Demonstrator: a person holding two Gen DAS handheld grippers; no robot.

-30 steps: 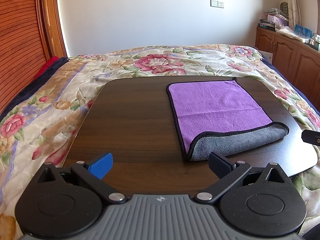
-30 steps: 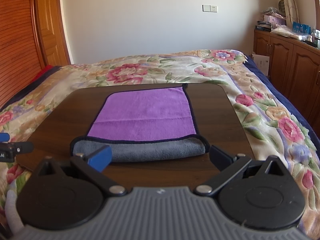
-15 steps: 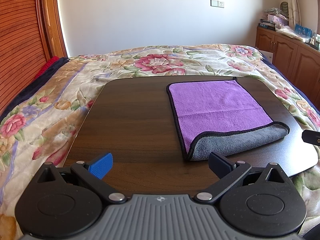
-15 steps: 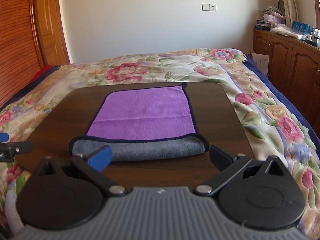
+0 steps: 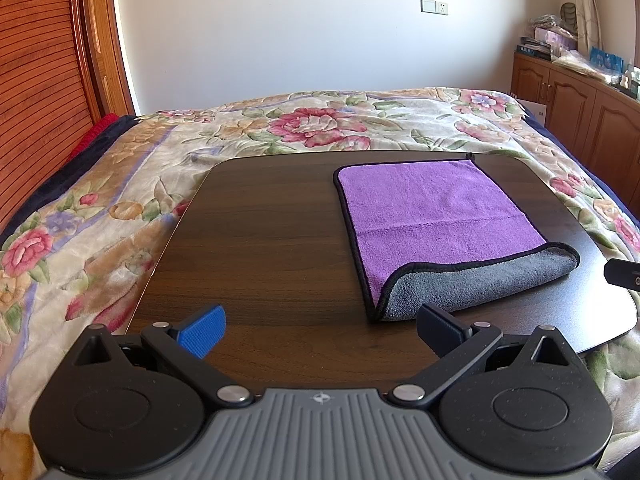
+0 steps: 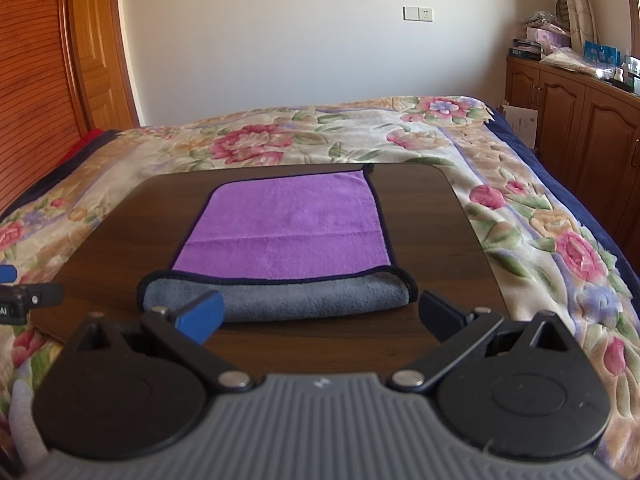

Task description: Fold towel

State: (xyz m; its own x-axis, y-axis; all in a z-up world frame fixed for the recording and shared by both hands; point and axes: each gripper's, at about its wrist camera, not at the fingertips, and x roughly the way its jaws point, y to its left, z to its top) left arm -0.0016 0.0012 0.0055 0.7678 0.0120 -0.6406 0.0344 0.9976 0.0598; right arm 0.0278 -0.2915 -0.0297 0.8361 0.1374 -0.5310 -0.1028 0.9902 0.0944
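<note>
purple towel (image 6: 288, 224) untouched, both tools wide open, empty

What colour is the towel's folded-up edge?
Grey, with a black border; the towel is purple on top. Right wrist view shows it best.

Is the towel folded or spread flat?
Folded. The towel lies on the board, purple layer on top, its grey side curling out at the rounded near edge.

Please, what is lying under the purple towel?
The towel lies on a dark wooden board, itself resting on the flowered bedspread. Its near edge is turned back, showing the grey side. Whatever lies beneath its middle is covered.
</note>
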